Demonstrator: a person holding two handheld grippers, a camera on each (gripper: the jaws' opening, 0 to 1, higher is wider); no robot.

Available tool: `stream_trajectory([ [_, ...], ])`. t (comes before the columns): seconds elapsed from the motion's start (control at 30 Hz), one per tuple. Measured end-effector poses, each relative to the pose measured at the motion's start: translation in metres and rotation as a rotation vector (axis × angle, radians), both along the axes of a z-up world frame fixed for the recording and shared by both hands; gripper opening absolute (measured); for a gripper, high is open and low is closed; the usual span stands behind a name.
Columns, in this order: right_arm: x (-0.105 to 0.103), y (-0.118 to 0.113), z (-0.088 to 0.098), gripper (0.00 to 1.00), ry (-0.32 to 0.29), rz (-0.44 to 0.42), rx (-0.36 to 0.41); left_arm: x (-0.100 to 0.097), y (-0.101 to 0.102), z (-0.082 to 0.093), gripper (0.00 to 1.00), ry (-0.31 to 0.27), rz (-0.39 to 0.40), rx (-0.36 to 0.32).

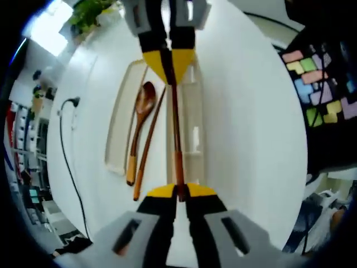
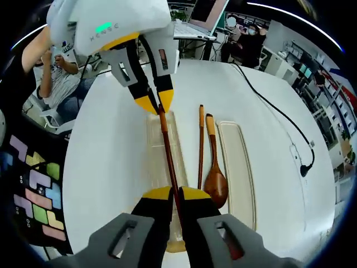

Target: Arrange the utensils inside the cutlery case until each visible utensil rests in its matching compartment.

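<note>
**Two grippers, one chopstick, and the case waiting right below**

Both grippers are pinched onto the same dark wooden chopstick, one at each end. The left gripper has its jaws closed on the near end, and the right gripper clamps the opposite end. The stick hangs lengthwise over the narrow translucent case.

Best bet for this step: keep both ends level, stay lined up with the long slot, and lower together so neither tip catches a wall. Releasing one end early would probably let it swing.

The second chopstick and the wooden spoon lie on the white table between the case and its lid, so they're not yet sorted.

Hard to tell: whether the held stick already touches the case floor or just hovers. The case's dividers are tough to read through the clear plastic, and the jaws cover its near end in the right gripper view.
</note>
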State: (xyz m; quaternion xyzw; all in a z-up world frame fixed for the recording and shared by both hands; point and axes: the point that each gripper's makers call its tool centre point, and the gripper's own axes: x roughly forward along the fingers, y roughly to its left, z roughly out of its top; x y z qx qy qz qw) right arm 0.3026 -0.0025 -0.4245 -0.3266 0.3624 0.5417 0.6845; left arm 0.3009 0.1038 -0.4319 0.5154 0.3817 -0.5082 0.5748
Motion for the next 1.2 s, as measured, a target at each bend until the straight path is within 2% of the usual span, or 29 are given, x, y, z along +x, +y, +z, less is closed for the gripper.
stream_trajectory([
  [0.23, -0.006, 0.003, -0.01, 0.03, 0.007, 0.01, 0.005, -0.004, 0.002, -0.008, 0.06, 0.02, -0.003, 0.009],
  [0.37, -0.008, 0.004, -0.016, 0.03, 0.036, -0.007, 0.01, -0.006, 0.004, -0.01, 0.06, 0.032, -0.005, 0.018],
  [0.43, -0.011, 0.005, -0.018, 0.03, 0.057, -0.016, 0.024, -0.009, 0.006, -0.011, 0.06, 0.051, -0.015, 0.007],
  [0.63, -0.011, 0.005, -0.022, 0.03, 0.082, -0.032, 0.033, -0.002, 0.005, -0.013, 0.06, 0.049, 0.009, -0.031],
  [0.83, -0.012, 0.005, -0.028, 0.03, 0.068, -0.002, 0.004, -0.011, 0.005, -0.018, 0.06, 0.098, 0.016, -0.022],
  [1.0, -0.01, 0.006, -0.029, 0.03, 0.077, -0.017, 0.007, -0.007, 0.009, -0.02, 0.06, 0.072, 0.007, -0.006],
  [1.2, -0.011, 0.007, -0.029, 0.03, 0.077, -0.011, -0.003, -0.006, 0.01, -0.019, 0.06, 0.083, 0.026, -0.024],
])
